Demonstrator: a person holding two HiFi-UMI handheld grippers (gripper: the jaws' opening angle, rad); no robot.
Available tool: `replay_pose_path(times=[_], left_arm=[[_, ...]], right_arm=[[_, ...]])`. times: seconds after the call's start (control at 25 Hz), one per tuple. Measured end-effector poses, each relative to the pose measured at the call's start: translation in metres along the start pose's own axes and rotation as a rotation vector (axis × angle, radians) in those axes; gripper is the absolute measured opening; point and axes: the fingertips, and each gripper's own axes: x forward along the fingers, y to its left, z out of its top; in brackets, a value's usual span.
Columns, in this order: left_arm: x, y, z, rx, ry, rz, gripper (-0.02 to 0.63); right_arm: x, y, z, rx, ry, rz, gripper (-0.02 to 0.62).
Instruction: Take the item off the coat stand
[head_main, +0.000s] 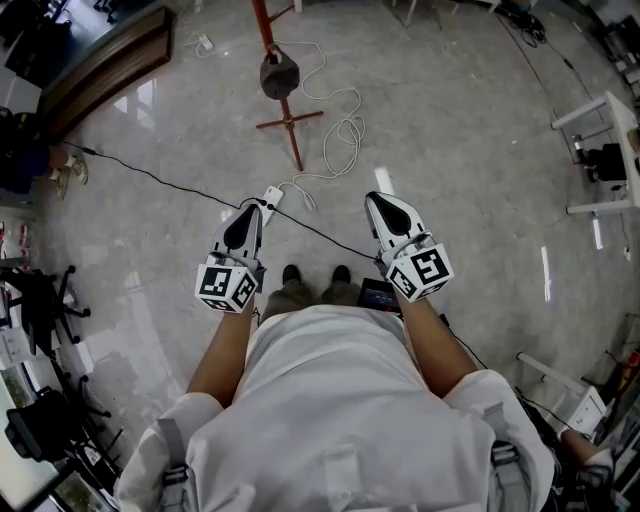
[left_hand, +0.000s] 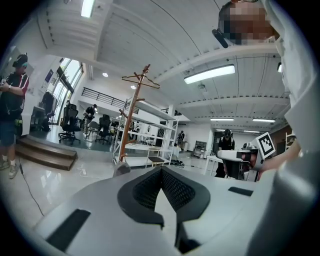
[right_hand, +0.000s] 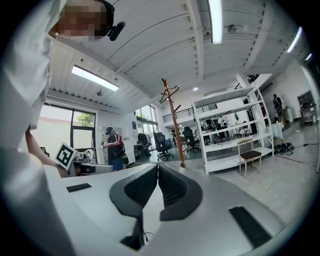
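1. While my left gripper (head_main: 254, 207) and right gripper (head_main: 379, 199) have jaws pressed together, empty, the dark item (head_main: 279, 75) hangs on the coat stand (head_main: 266, 28) ahead.
2. Approach, grasp and lift-off all remain, I judge.

Bright, even indoor light fills all three views. In the head view the polished floor (head_main: 450, 150) throws back pale streaks of glare, and shadows are faint and soft. The wide lens bends straight lines hard, and every picture's corners fall to black. In the left gripper view a ceiling strip light (left_hand: 210, 73) glows white and tall windows (left_hand: 65, 85) add daylight; the coat stand (left_hand: 131, 117) shows sharply. In the right gripper view another ceiling light (right_hand: 216, 20) flares and the window (right_hand: 60, 125) is washed out.
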Motion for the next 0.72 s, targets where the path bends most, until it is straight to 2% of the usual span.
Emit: replay_pose_path(times=[0.24,0.44,0.72], left_arm=[[0.008,-0.009,-0.008,0.012,0.014,0.011,0.014],[0.008,-0.019,-0.015,-0.012,0.031,-0.007,0.012],[0.010,-0.011,-0.028,-0.033,0.056,-0.004,0.014]], right_arm=[[-0.001,-0.010,-0.009,0.008,0.012,0.051,0.025],[-0.004,-0.008,-0.021,0.045,0.024,0.124,0.025],[0.003,-0.017,-0.038,0.095,0.041,0.116,0.025]])
